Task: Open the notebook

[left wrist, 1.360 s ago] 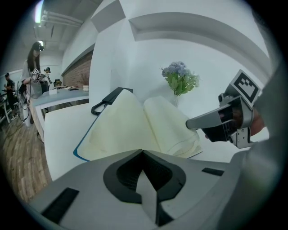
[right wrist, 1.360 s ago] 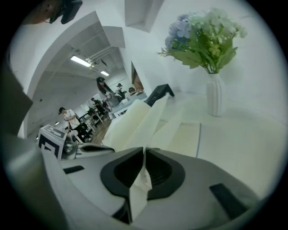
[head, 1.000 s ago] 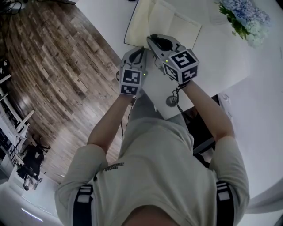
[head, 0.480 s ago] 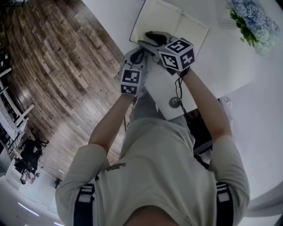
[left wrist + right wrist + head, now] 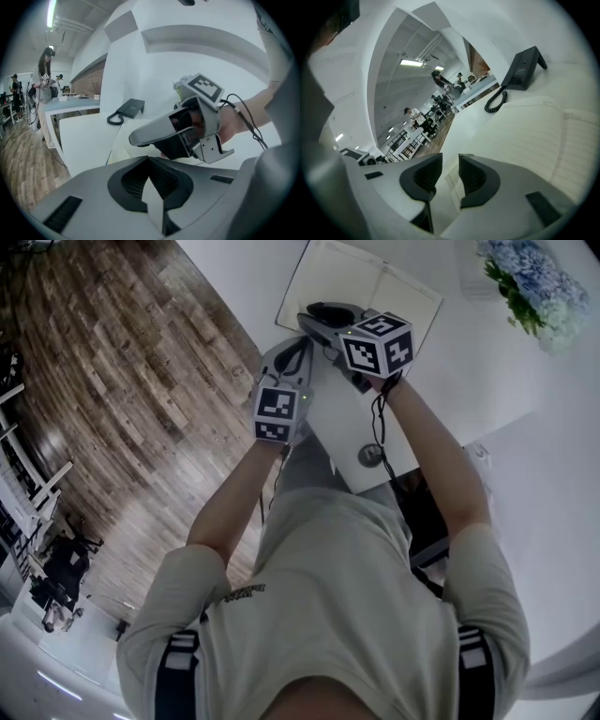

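Note:
The notebook (image 5: 361,285) lies open on the white table (image 5: 450,381), its cream lined pages (image 5: 534,136) flat. My right gripper (image 5: 309,319) hovers over the notebook's near left corner. Its jaws are closing; in the right gripper view (image 5: 451,161) the pads still stand apart, and only the stacked page edges show through the gap below, untouched. My left gripper (image 5: 292,348) sits just this side of the notebook's near edge. In its own view (image 5: 149,159) the jaw tips meet with nothing pinched, and the right gripper (image 5: 140,137) crosses in front above the pages (image 5: 121,151).
A dark desk phone (image 5: 522,70) with a coiled cord stands beyond the notebook. Blue and white flowers (image 5: 530,282) are at the table's far right. The table's edge (image 5: 272,343) runs by the left gripper, with wooden floor (image 5: 112,381) beyond. People stand far off (image 5: 44,79).
A page that stood raised over the notebook a second ago now lies flat. My right gripper has dropped and shifted left toward the near left corner. The left gripper has barely moved.

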Demonstrator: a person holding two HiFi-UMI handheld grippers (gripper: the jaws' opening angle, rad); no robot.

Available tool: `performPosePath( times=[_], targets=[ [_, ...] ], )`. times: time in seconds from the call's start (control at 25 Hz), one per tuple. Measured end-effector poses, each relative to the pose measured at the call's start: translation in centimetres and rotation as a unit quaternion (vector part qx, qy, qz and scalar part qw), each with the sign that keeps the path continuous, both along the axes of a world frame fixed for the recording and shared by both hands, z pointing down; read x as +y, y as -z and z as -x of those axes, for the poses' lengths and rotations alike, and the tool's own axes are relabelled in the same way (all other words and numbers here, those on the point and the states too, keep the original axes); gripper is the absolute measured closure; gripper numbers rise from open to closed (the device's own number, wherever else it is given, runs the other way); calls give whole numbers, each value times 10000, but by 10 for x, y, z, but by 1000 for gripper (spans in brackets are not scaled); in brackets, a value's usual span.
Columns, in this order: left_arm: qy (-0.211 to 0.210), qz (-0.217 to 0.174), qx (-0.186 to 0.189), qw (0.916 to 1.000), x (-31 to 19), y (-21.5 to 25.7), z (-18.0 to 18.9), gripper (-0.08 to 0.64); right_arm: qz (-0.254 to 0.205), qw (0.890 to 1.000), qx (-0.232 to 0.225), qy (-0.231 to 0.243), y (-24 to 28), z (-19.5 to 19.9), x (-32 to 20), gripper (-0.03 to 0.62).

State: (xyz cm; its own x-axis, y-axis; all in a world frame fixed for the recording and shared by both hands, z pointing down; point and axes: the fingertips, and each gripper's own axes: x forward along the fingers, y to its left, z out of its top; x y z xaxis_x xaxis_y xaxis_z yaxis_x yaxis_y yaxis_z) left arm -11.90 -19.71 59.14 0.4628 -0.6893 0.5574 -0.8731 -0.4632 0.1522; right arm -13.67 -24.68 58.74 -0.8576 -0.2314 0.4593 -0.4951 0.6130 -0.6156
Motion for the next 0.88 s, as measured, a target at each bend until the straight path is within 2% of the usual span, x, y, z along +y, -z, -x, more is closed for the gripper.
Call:
performPosePath(
  times=[0.08,0.2,0.24,0.4,0.6,0.72,0.88],
  targets=[
    [-51,-190,-24,9998,-1,10,-3,560,242,9988,-312,-274,5,-5,-4,479],
    [-4,-147,21,9999,-8,17,-7,560,580,9918,-777,-833,15,-20,-11,479],
    [9,-170,40,9998,-12,21,-8,560,596,9898,-828,-993,18,-27,-13,504],
    [-90,-359,20,9993,-28,42,-16,560,291,9878,-711,-1358,38,-61,-12,514],
    [-194,-599,154,9979,-34,75,-30,560,-257,9878,-345,-1496,61,-105,1,584],
    [-236,-701,204,9970,-31,92,-38,560,-445,9862,-249,-1577,75,-127,9,584],
    [-285,-865,309,9954,-22,117,-45,560,-596,9811,-343,-1811,100,-148,16,586]
  ],
)
